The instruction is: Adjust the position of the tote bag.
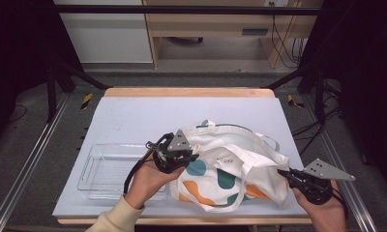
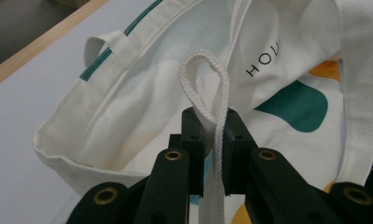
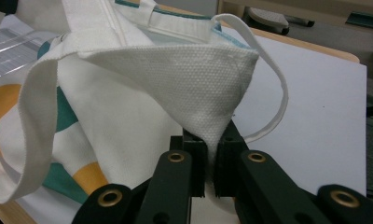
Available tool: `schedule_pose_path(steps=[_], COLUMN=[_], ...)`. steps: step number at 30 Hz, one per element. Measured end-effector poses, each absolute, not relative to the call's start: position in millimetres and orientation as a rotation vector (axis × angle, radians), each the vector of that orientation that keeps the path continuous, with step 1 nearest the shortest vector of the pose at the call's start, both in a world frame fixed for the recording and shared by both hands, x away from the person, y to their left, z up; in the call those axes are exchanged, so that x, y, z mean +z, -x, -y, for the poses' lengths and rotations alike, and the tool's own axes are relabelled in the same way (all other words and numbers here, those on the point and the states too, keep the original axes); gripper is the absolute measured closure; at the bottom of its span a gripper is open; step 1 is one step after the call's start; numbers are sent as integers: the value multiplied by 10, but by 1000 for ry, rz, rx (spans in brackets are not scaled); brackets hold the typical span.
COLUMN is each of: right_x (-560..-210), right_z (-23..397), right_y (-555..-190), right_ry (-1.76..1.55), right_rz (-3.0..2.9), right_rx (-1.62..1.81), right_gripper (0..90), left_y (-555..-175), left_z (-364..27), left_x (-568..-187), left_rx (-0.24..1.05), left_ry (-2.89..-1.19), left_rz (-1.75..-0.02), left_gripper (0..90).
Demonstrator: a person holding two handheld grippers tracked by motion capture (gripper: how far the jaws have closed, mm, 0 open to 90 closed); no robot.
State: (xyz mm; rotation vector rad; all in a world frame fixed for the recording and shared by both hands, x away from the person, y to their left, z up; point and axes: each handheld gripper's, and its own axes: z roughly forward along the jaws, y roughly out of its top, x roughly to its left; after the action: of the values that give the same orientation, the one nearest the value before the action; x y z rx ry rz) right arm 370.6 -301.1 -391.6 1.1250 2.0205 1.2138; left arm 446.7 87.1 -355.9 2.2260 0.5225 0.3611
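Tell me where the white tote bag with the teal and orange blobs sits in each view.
High view: tote bag lies lower centre-right on the table, between both hands.
Left gripper view: it fills the upper frame; the left tongs pinch its white cord.
Right gripper view: it spreads upper left; the right tongs pinch a fabric corner.
Shared landmark: the teal blob.

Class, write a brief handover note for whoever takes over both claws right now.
Left claw: shut on the white cord loop of the tote bag.
Right claw: shut on a fold of the bag's white fabric.
The bag lies crumpled at the near right of the table; a clear plastic tray sits left of it.
Done: both grips taken.
Left: probably spreading or lifting the bag; keep both grips.
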Motion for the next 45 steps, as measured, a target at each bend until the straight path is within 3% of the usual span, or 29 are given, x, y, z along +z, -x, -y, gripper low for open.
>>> schedule_pose_path(steps=[20, 24, 29, 32, 38, 45], right_x=[-3935, -3887, -3800, -3750, -3619, -3374], right_z=[2931, 2939, 2964, 2961, 2962, 2888], right_y=[-3600, -3620, -3635, -3628, -3634, -3692], right_ry=[-1114, -1126, -1144, -1133, -1123, -1085], right_rz=[-2069, -2073, -2080, -2087, -2090, -2087], right_rx=[1186, 1179, 1147, 1143, 1152, 1166], right_gripper=[840, 718, 460, 356, 258, 228], left_y=[-4035, -4012, -4003, -4002, -3992, -3973], left_z=[-963, -983, -998, -993, -994, -999], left_x=[-3933, -3967, -3989, -3994, -4013, -4041], left_rx=[314, 306, 301, 298, 293, 290], left_ry=[-2208, -2202, -2197, -2197, -2197, -2200], left_rz=[-508, -511, -516, -516, -516, -516], left_gripper=[822, 822, 822, 822, 822, 821])
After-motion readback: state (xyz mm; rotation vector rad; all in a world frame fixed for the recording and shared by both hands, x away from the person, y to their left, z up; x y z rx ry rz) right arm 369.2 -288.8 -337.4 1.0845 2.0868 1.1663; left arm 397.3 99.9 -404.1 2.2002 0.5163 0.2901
